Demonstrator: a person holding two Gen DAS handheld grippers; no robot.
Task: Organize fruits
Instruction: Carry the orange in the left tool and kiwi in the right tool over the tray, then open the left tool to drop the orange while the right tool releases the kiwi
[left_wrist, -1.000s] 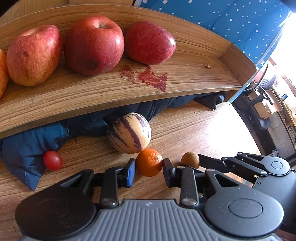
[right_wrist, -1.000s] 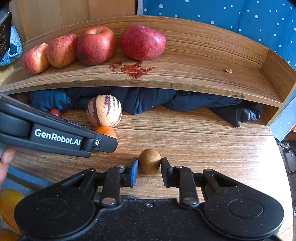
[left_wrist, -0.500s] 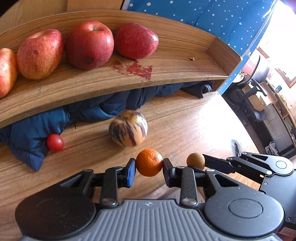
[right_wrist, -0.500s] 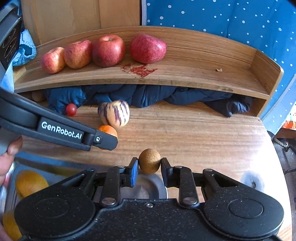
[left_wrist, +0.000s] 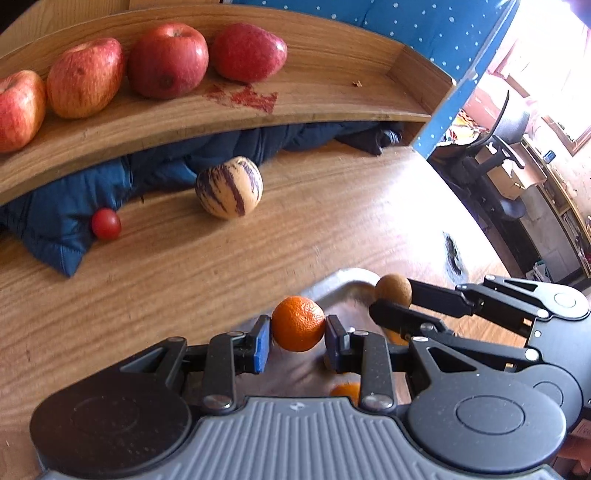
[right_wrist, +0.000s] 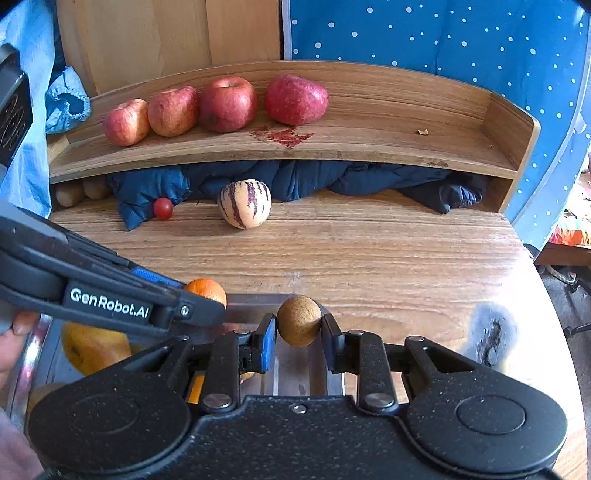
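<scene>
My left gripper (left_wrist: 298, 334) is shut on a small orange (left_wrist: 298, 324), held over the corner of a metal tray (left_wrist: 343, 277). Beside it on the right, my right gripper (right_wrist: 298, 332) is shut on a brown kiwi (right_wrist: 298, 319), also above the tray (right_wrist: 251, 300). The kiwi (left_wrist: 393, 288) and right gripper (left_wrist: 388, 301) show in the left wrist view; the orange (right_wrist: 207, 290) shows in the right wrist view. Yellow and orange fruit (right_wrist: 94, 347) lie in the tray. A striped melon (right_wrist: 244, 203) and a cherry tomato (right_wrist: 163, 208) rest on the table further back.
Several red apples (right_wrist: 227, 103) line a raised wooden shelf (right_wrist: 369, 140), with a red stain (right_wrist: 282, 134) near them. Dark blue cloth (right_wrist: 314, 177) is stuffed under the shelf. Small brown fruits (right_wrist: 79, 190) sit at its left end. A person's hand (right_wrist: 14, 339) holds the left gripper.
Both grippers have pulled back from the shelf, carrying the orange and the kiwi until they are over the tray. The striped melon rolled a little and settled.
</scene>
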